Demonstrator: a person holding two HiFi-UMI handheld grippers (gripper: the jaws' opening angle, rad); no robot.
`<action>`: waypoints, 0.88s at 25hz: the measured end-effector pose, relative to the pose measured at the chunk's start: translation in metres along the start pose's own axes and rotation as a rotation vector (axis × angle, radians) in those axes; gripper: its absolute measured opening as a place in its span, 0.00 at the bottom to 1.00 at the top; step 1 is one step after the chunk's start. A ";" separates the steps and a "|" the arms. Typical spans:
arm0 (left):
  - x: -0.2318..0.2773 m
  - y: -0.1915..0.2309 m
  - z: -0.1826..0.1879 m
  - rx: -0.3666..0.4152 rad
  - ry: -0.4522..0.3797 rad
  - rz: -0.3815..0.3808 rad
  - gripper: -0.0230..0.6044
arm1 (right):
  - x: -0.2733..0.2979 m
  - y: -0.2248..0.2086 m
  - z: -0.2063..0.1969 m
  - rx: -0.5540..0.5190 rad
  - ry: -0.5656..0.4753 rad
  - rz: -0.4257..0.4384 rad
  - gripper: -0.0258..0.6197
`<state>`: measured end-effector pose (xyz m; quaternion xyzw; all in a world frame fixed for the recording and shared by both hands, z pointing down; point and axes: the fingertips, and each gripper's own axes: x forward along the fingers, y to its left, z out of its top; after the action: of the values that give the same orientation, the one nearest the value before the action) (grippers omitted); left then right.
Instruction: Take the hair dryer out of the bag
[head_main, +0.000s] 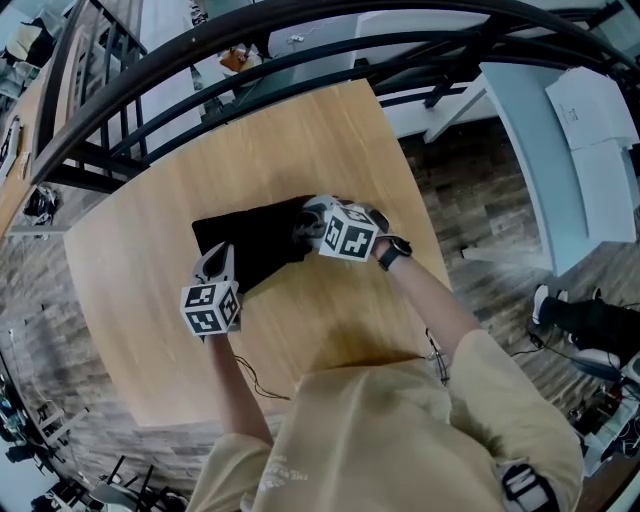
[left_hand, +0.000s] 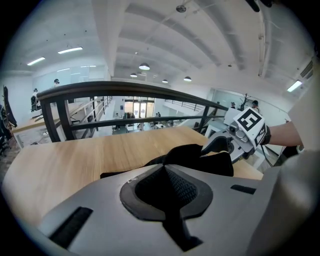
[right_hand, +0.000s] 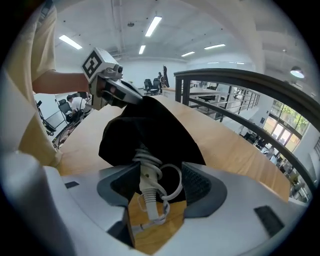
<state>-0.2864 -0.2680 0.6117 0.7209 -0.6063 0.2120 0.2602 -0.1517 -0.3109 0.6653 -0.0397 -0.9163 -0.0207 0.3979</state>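
on the wooden table (head_main: 330, 140) lies a black bag (head_main: 255, 240), flat at its far end and pulled up into a peak at the near end. the left gripper (left_hand: 165, 167) has its tongs pressed together on the bag's cloth and holds that edge lifted off the wood. the right gripper (right_hand: 160, 182) points down into the bag's mouth with its tongs spread. between them sits the white coiled cord (right_hand: 145, 157) of the hair dryer and its ribbed white collar (right_hand: 148, 197), close to one pad, with bare wood showing below. the rest of the hair dryer is inside the bag. the hanging black cloth covers it, so its body cannot be seen in any view. a wristwatch (head_main: 393, 251) sits on the person's right wrist, and a thin dark cable (head_main: 250, 375) trails over the table near the left forearm. a black railing (head_main: 300, 40) curves round the table's far side, and white desks (head_main: 590, 130) stand well apart to the right.
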 end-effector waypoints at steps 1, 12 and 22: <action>0.000 0.000 0.000 -0.002 -0.002 -0.001 0.06 | 0.002 0.000 0.001 -0.012 0.010 0.018 0.38; 0.000 -0.002 0.000 -0.019 -0.009 -0.014 0.06 | 0.019 0.005 -0.006 -0.141 0.206 0.186 0.44; 0.003 -0.002 -0.002 -0.039 -0.014 -0.014 0.06 | 0.054 0.020 -0.010 -0.322 0.227 0.170 0.43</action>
<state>-0.2835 -0.2688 0.6154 0.7214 -0.6069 0.1934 0.2715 -0.1797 -0.2884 0.7116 -0.1774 -0.8437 -0.1376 0.4875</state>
